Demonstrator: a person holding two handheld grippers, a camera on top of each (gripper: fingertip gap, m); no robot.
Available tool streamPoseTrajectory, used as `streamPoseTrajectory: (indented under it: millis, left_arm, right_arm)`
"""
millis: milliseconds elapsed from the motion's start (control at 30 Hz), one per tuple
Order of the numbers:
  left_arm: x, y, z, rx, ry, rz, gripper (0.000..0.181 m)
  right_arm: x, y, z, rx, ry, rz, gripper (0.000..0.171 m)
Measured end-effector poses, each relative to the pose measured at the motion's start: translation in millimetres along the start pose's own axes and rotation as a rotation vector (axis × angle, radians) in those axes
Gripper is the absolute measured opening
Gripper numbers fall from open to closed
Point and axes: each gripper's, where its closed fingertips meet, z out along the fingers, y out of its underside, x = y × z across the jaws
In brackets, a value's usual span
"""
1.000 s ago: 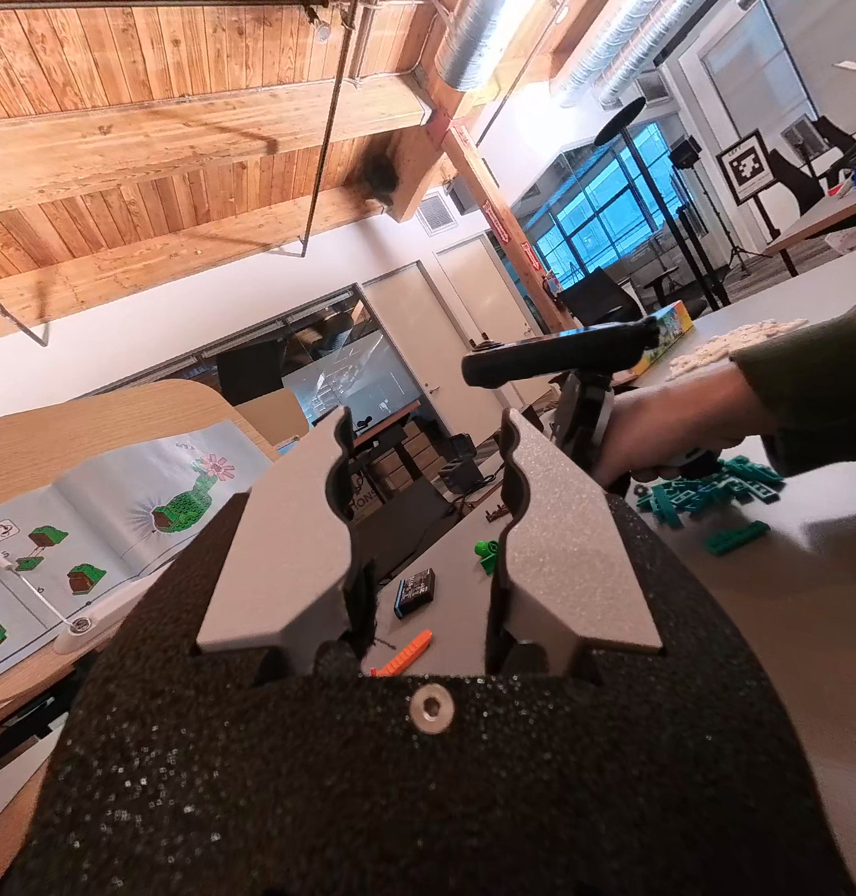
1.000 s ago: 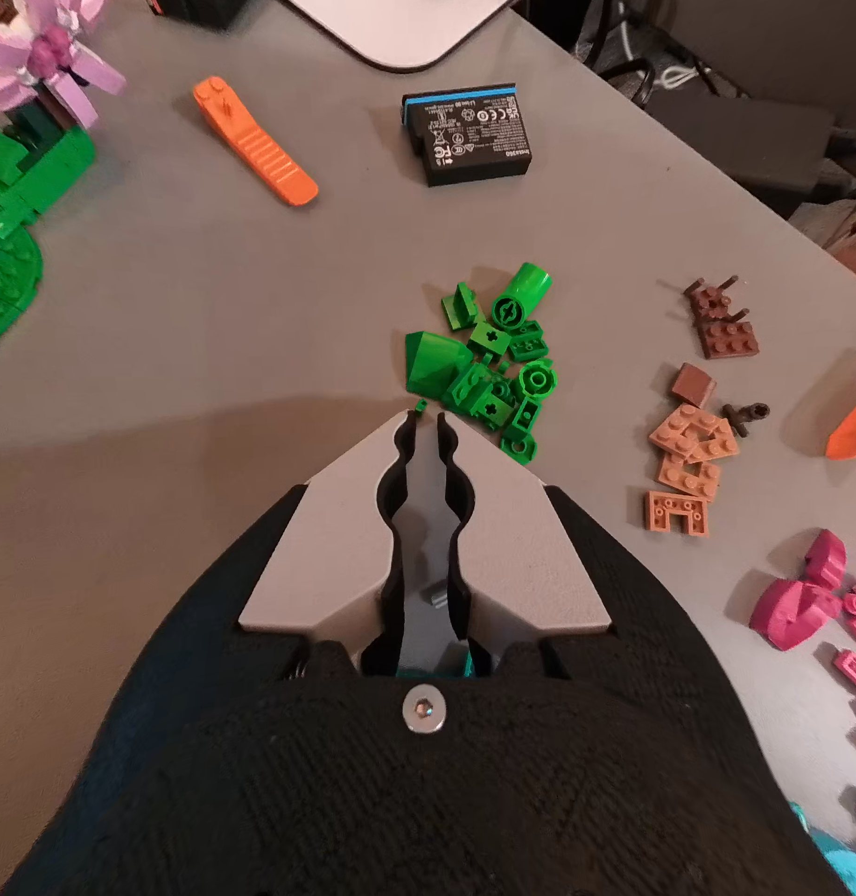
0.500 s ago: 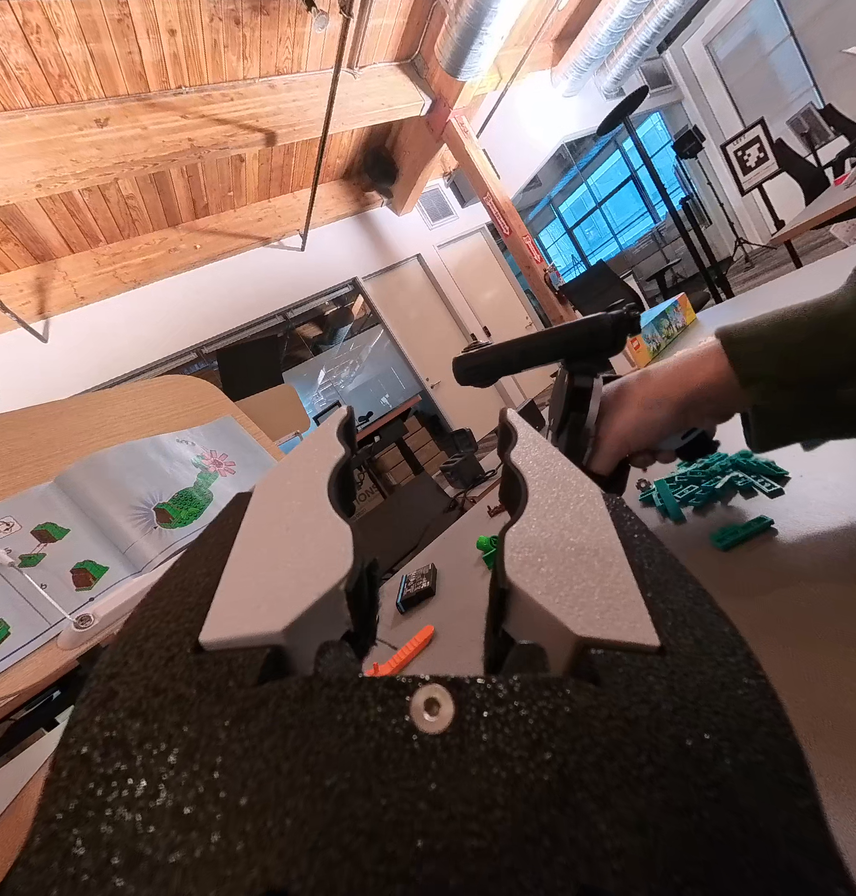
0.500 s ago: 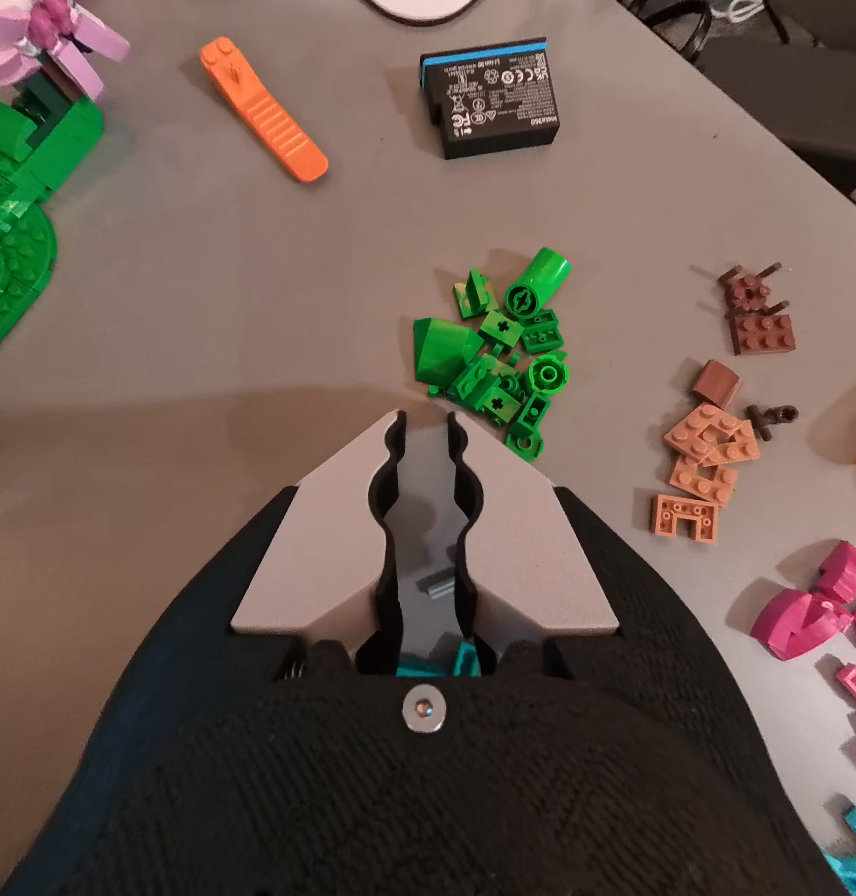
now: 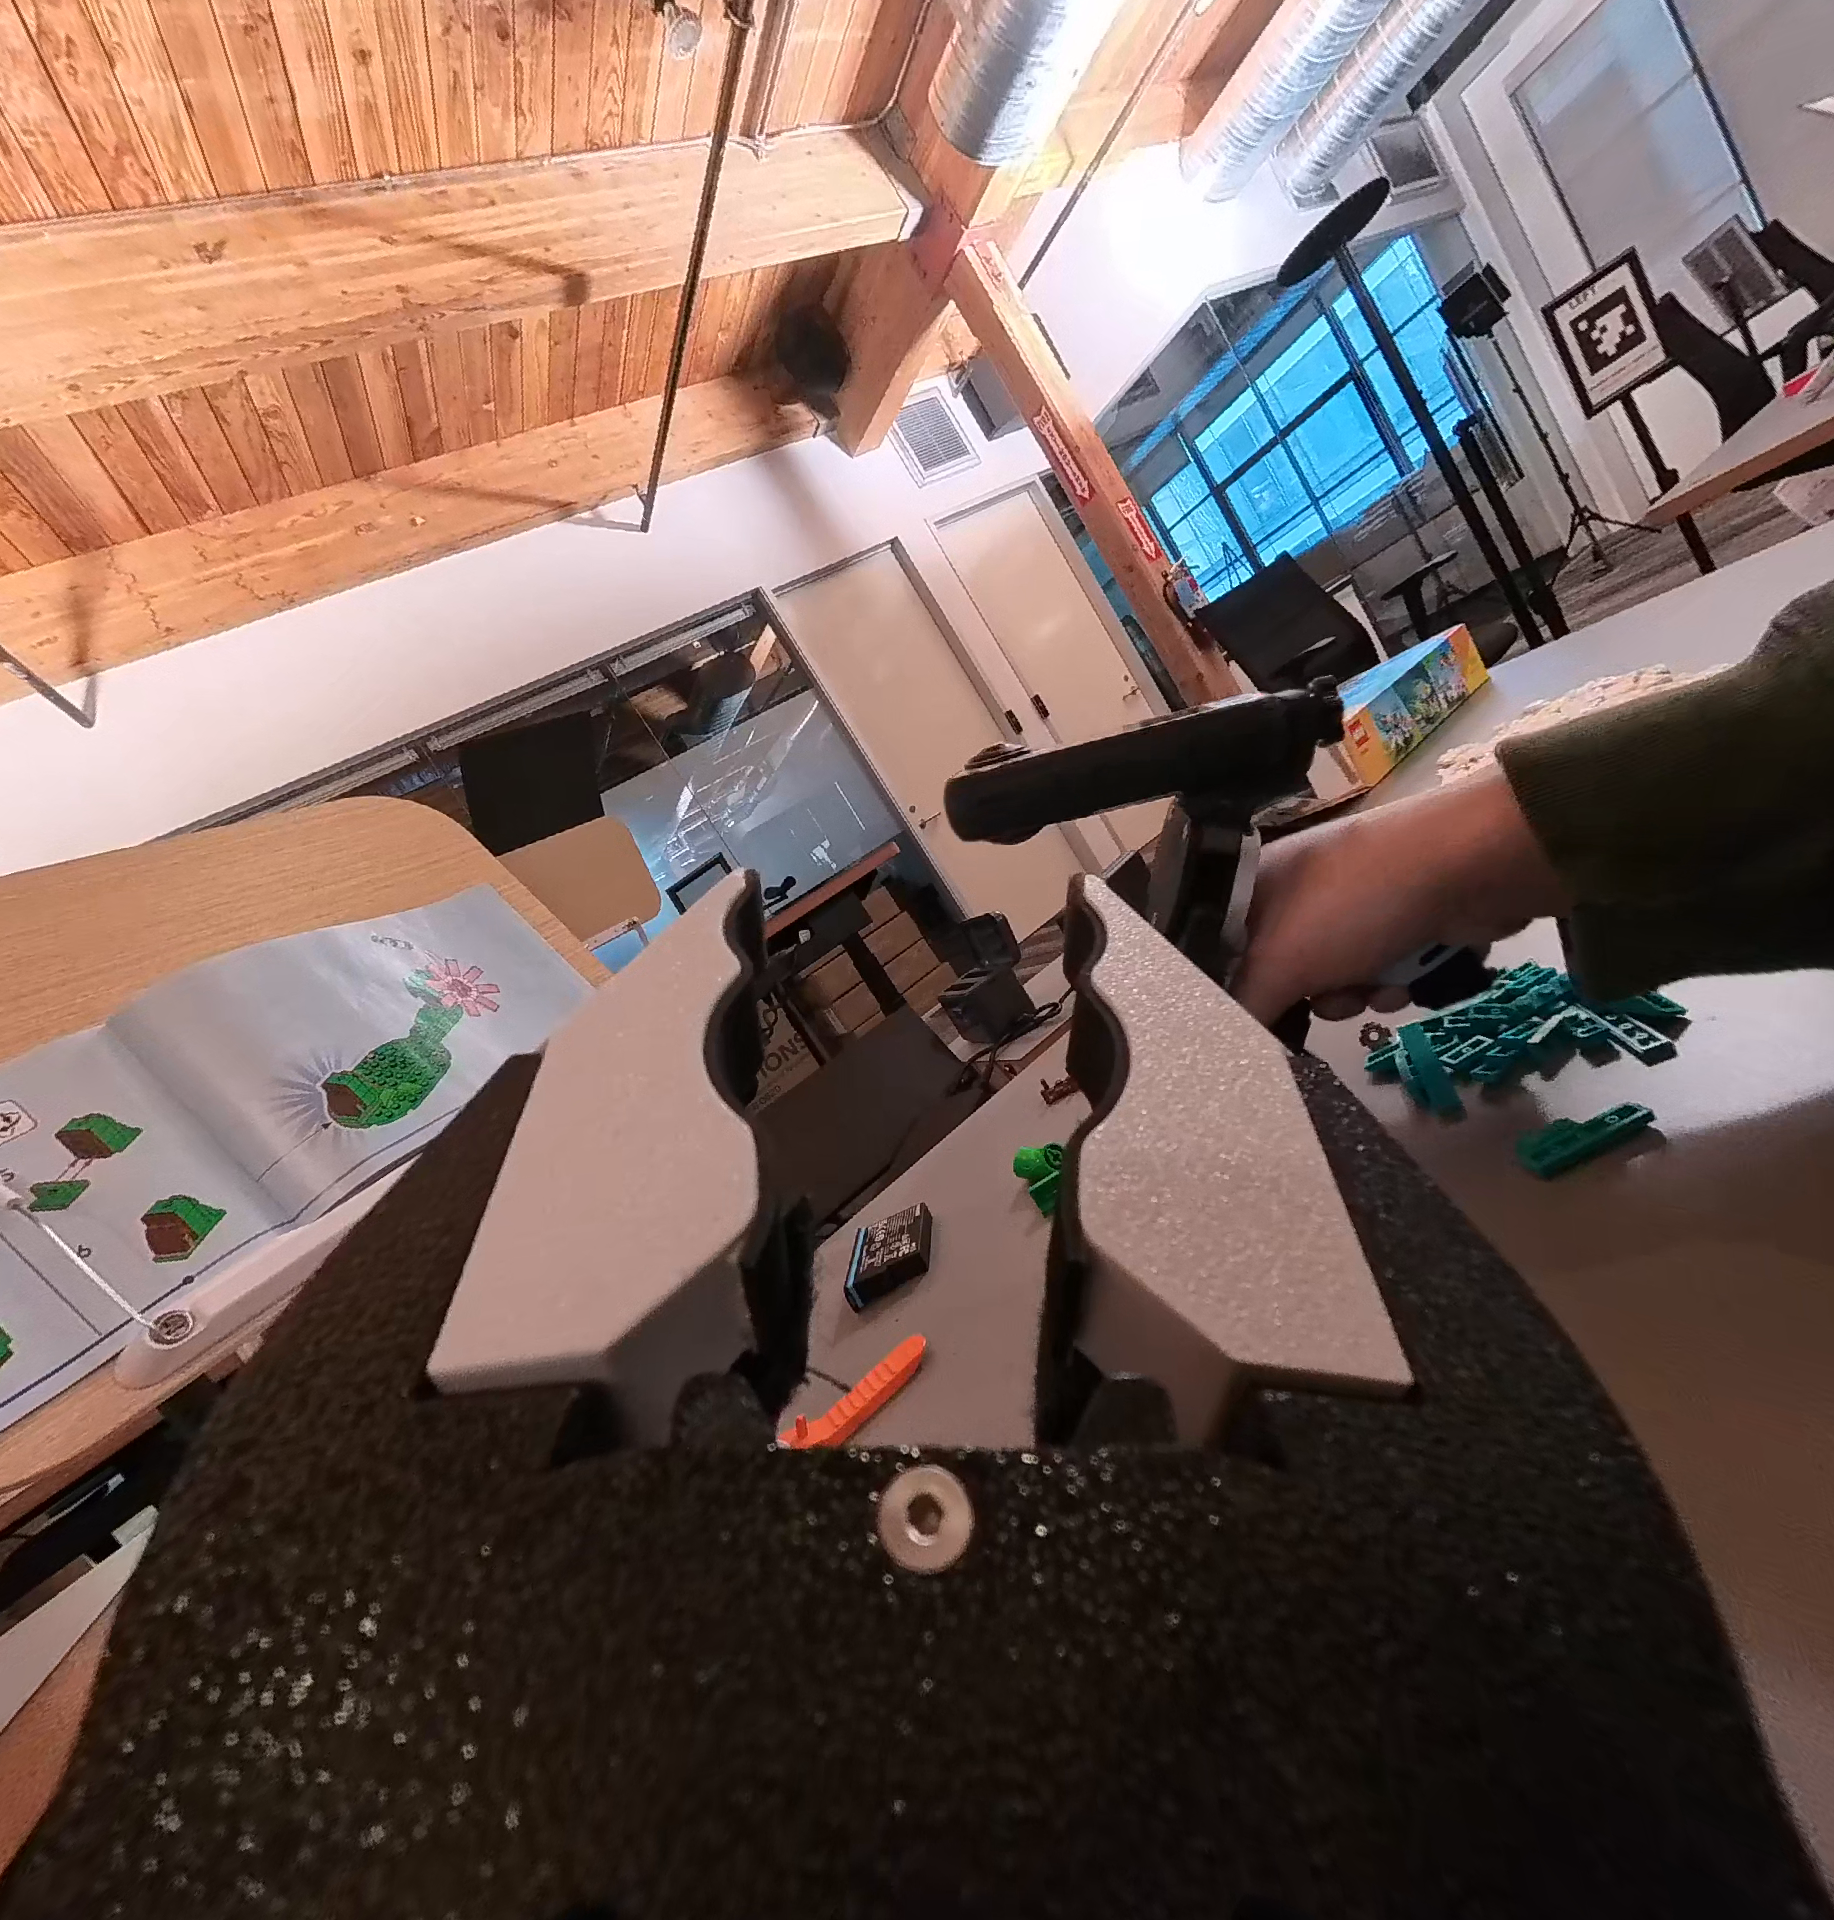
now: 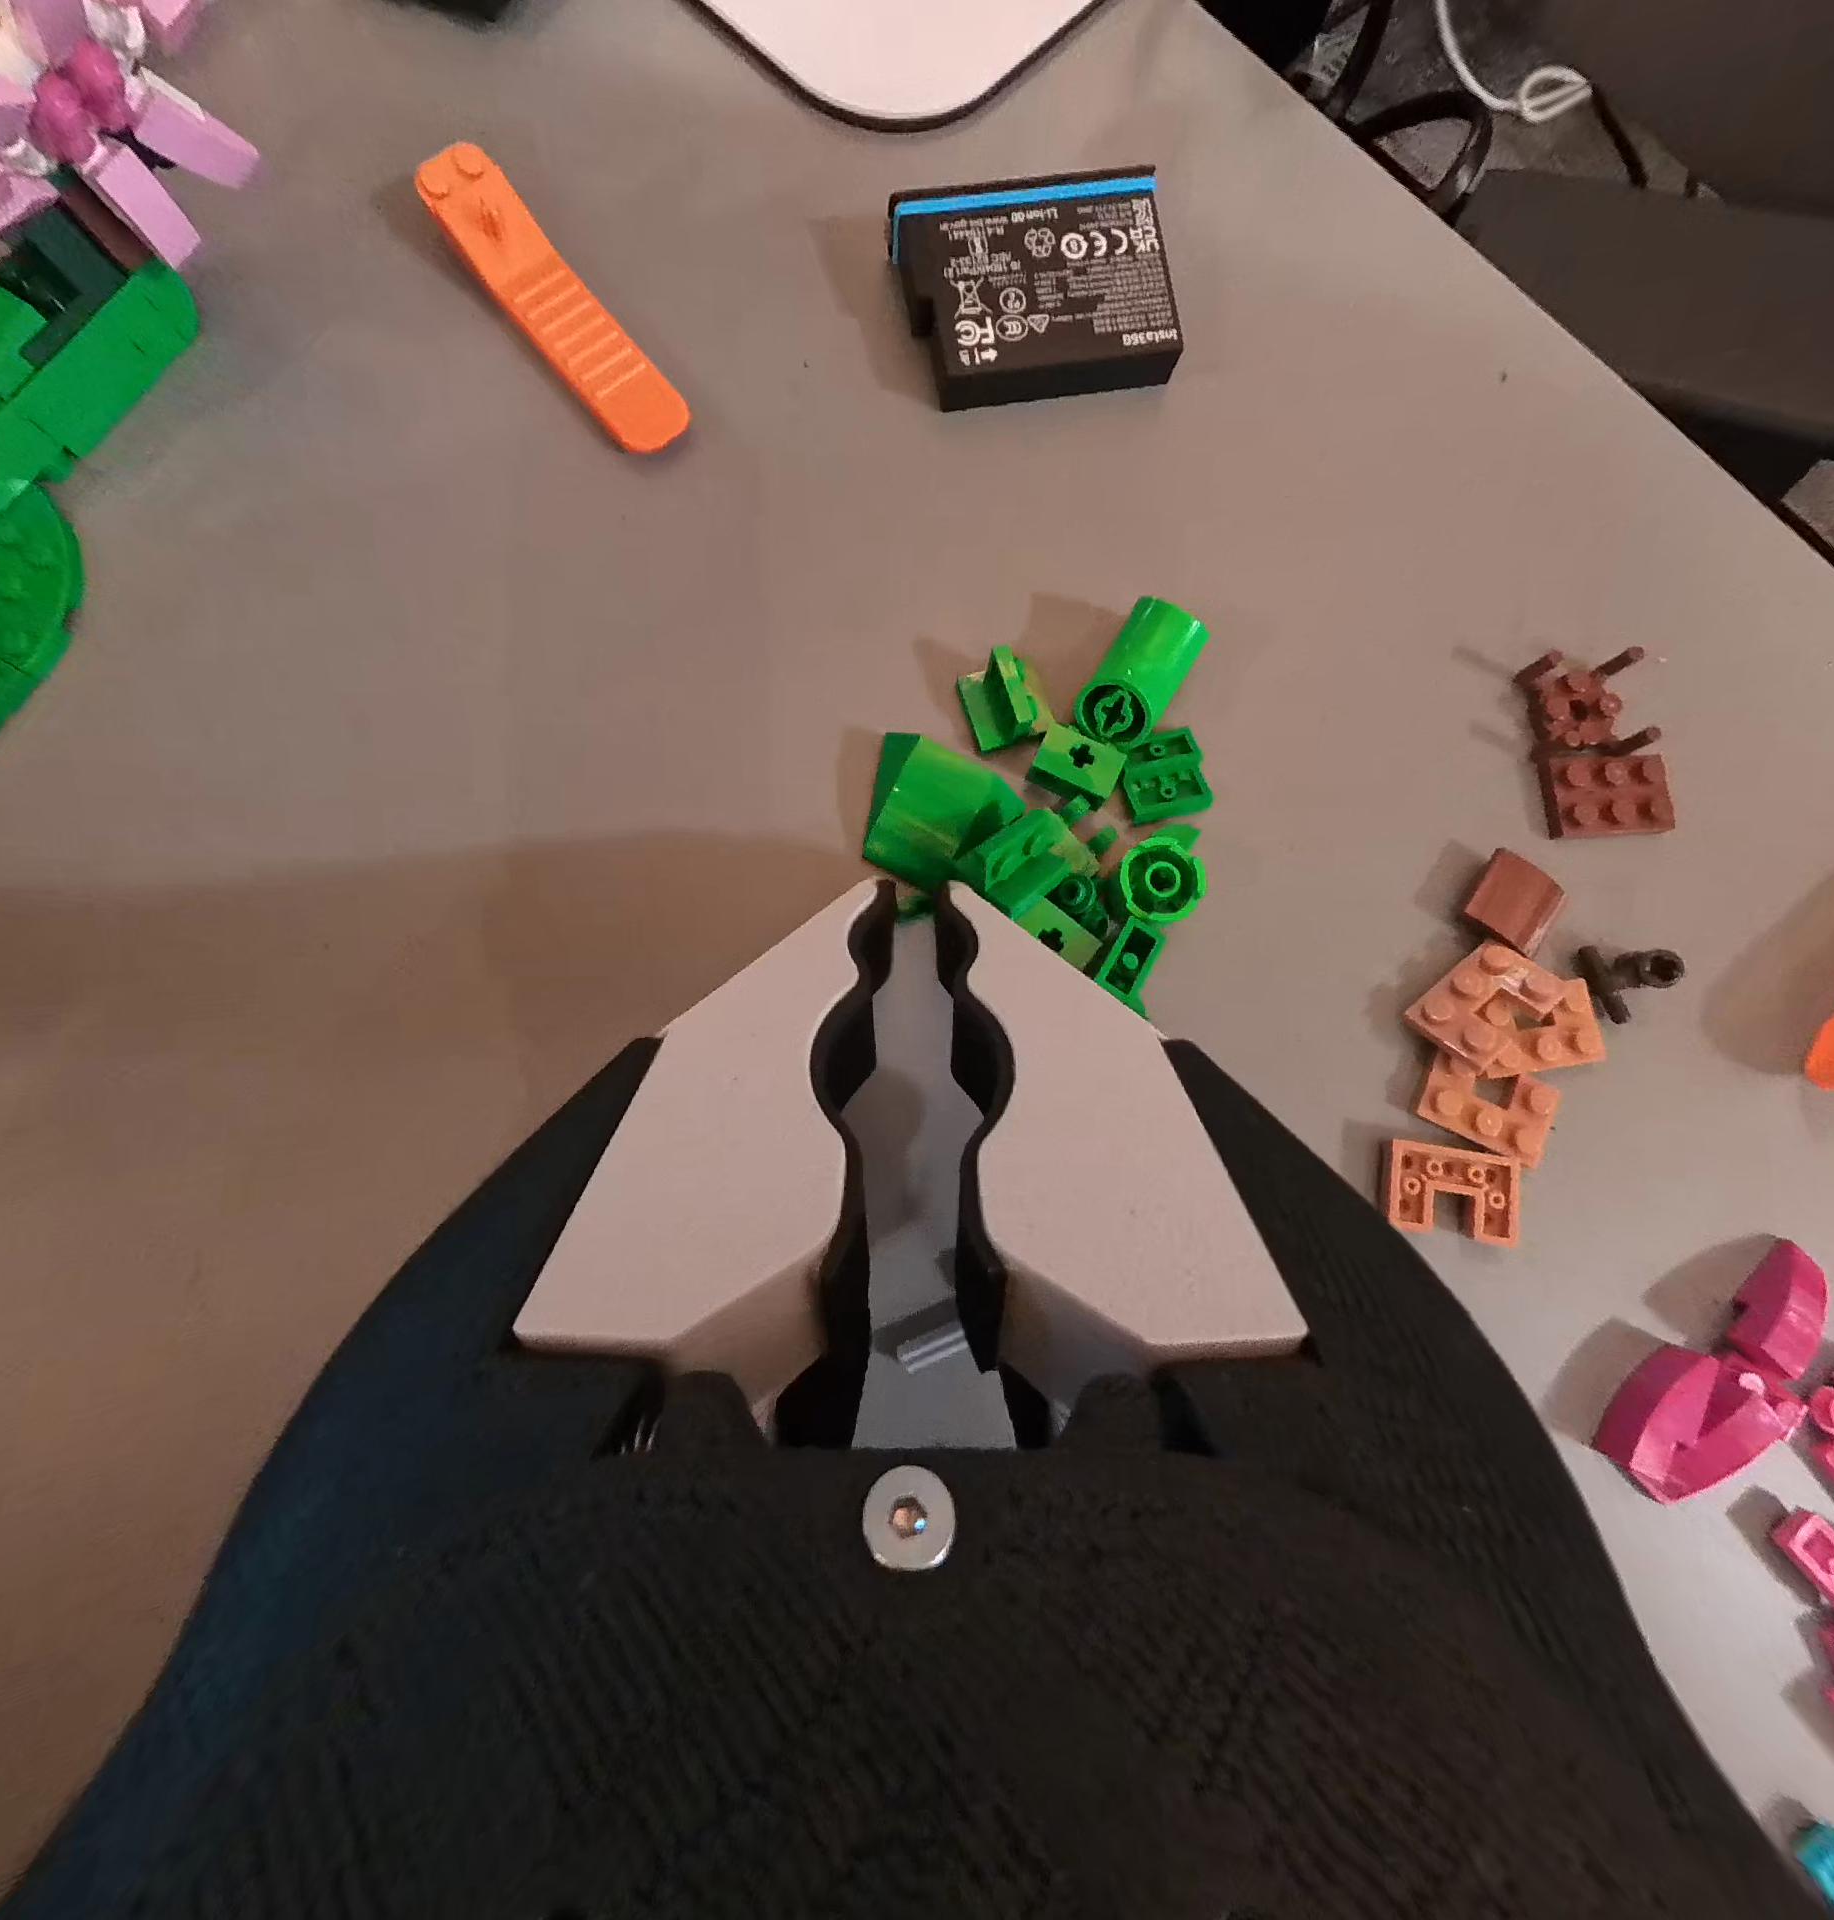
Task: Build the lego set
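Note:
My right gripper (image 6: 914, 900) points down at the grey table (image 6: 425, 675), at the near edge of a pile of bright green lego pieces (image 6: 1058, 821). Its jaws stand a narrow gap apart with a small green piece (image 6: 911, 906) between the tips. A hand (image 5: 1391, 914) holds it in the left wrist view. My left gripper (image 5: 913, 914) is open and empty, raised and tilted up above the table. The partly built green model with a pink flower (image 6: 51, 343) stands at the far left.
An orange brick separator (image 6: 549, 301) and a black battery (image 6: 1038, 291) lie beyond the green pile. Brown (image 6: 1599, 769), tan (image 6: 1484, 1060) and magenta pieces (image 6: 1723, 1382) lie to the right. Teal pieces (image 5: 1515, 1039) and the open instruction booklet (image 5: 269, 1039) show in the left wrist view. Left tips to right tips: about 25 centimeters.
My right gripper opened a little, moved forward to the green pile, then narrowed around the small green piece. My left gripper stayed open and barely moved.

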Motion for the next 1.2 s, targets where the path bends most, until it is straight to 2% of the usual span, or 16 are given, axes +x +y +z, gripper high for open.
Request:
streamPoseTrajectory:
  millis: [167,367,467,600,800,1100,1200]
  left_arm:
    - [-3,-1,-1,0.004,-0.011,0.000,0.055]
    - [-13,-4,-3,0.016,-0.051,0.003,0.054]
    - [-17,-1,-3,-0.002,-0.063,0.002,0.054]
    - [-16,-1,-3,-0.002,-0.060,-0.001,0.055]
    - [-13,0,-2,-0.006,-0.048,-0.002,0.055]
    - [-12,1,-2,-0.013,-0.041,0.000,0.054]
    - [-11,1,-1,-0.015,-0.039,0.001,0.054]
  right_arm:
    - [-18,1,-12,0.026,-0.087,-0.117,0.006]
    - [-117,8,-66,0.207,-0.435,-0.537,0.005]
    - [-160,28,-83,0.212,-0.558,-0.653,0.005]
    - [-194,49,-91,0.186,-0.638,-0.714,0.005]
    - [-204,70,-79,0.081,-0.617,-0.771,0.005]
    - [-203,69,-77,0.081,-0.601,-0.760,0.006]
    - [-204,68,-78,0.082,-0.609,-0.735,0.027]
